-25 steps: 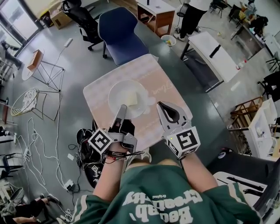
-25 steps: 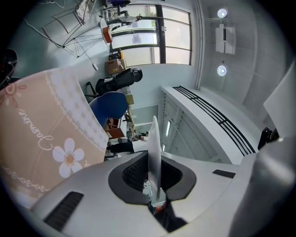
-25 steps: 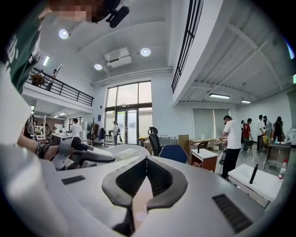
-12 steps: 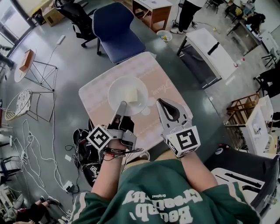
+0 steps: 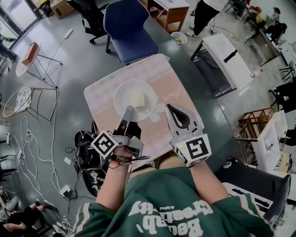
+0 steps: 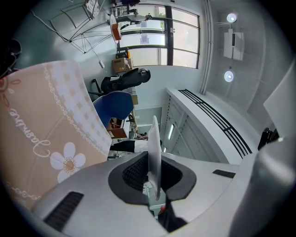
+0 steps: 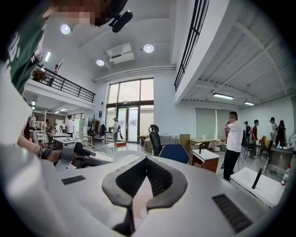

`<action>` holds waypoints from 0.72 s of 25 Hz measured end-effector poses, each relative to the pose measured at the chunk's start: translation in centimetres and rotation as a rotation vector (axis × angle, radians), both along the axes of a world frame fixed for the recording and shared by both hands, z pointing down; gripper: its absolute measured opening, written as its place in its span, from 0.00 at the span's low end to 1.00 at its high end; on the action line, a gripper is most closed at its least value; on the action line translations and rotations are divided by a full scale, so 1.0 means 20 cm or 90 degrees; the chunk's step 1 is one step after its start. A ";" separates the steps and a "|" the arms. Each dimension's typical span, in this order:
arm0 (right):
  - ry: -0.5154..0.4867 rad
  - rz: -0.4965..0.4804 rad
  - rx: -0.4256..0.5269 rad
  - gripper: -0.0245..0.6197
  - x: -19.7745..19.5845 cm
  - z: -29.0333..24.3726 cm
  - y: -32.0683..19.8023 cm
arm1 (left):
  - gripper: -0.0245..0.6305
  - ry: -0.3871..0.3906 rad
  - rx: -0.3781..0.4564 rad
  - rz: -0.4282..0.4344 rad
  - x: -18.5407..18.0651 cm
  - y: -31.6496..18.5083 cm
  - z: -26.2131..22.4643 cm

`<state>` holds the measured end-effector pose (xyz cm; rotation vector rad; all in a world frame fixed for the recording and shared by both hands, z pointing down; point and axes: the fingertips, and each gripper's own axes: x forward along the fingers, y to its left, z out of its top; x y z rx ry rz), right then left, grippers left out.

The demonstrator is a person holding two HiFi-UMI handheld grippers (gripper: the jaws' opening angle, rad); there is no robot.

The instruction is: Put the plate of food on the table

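A white plate (image 5: 124,94) with a pale block of food (image 5: 138,99) is over the middle of the small table with the pink flowered cloth (image 5: 162,83). My left gripper (image 5: 129,110) is shut on the plate's near rim. In the left gripper view the rim (image 6: 154,148) stands edge-on between the dark pads, with the cloth (image 6: 41,129) to the left. I cannot tell if the plate rests on the cloth or hangs just above it. My right gripper (image 5: 169,108) is shut and empty to the right of the plate, its tips touching (image 7: 146,159).
A blue chair (image 5: 129,28) stands at the table's far side. A black bag and cables (image 5: 88,152) lie on the floor to the left, near a wire stool (image 5: 41,69). A white bench (image 5: 222,60) is at the right, with a wooden desk (image 5: 169,11) and a standing person (image 5: 203,11) beyond.
The head view has shifted a little. The plate and both grippers keep the same places relative to the table.
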<state>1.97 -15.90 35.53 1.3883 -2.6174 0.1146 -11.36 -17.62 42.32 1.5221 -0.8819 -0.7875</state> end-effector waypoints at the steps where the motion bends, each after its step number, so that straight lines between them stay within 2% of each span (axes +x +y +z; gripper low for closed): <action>1: -0.003 -0.004 -0.001 0.06 0.00 0.00 -0.02 | 0.08 0.000 -0.002 -0.006 -0.01 -0.01 0.01; 8: -0.019 -0.050 -0.014 0.06 -0.03 0.05 -0.22 | 0.08 -0.008 -0.011 -0.039 -0.02 -0.12 0.07; 14: -0.030 -0.095 -0.037 0.06 -0.06 0.13 -0.41 | 0.08 -0.026 -0.042 -0.075 -0.05 -0.26 0.19; 18: -0.035 -0.122 -0.067 0.06 -0.07 0.24 -0.52 | 0.08 -0.057 -0.059 -0.093 -0.05 -0.38 0.31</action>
